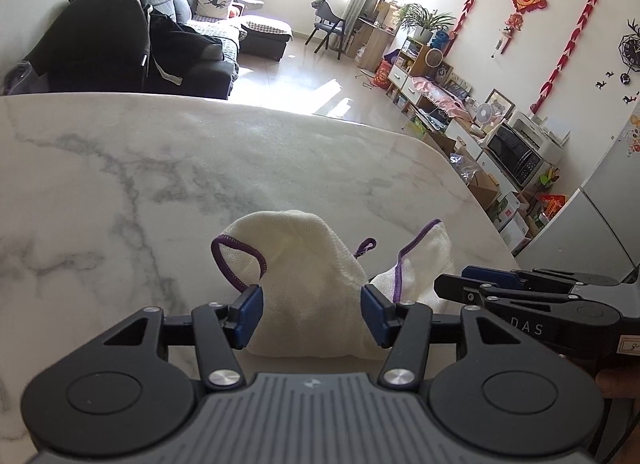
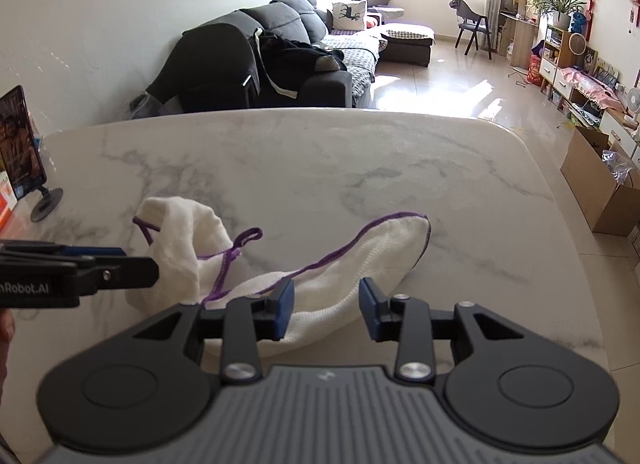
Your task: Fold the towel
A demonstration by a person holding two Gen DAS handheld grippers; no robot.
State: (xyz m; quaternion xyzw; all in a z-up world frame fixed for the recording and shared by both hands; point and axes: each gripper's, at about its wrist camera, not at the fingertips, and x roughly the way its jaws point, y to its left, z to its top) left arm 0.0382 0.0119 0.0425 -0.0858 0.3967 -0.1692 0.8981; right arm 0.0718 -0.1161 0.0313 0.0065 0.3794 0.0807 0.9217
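A white towel with purple trim (image 1: 304, 276) lies crumpled on the marble table (image 1: 120, 168), with a small purple hanging loop (image 1: 366, 245). My left gripper (image 1: 311, 314) is open, its blue pads on either side of the towel's left hump. My right gripper (image 2: 326, 312) is open over the towel's right part (image 2: 360, 252). Each gripper shows in the other's view: the right one (image 1: 452, 284) at the right edge, the left one (image 2: 136, 262) at the left edge, beside the towel. The towel's near edge is hidden under the grippers.
A phone on a stand (image 2: 20, 144) sits at the table's left edge. The table's rounded right edge (image 2: 560, 204) drops to the floor, with a cardboard box (image 2: 600, 184) beyond. A dark sofa (image 2: 260, 64) stands past the far edge.
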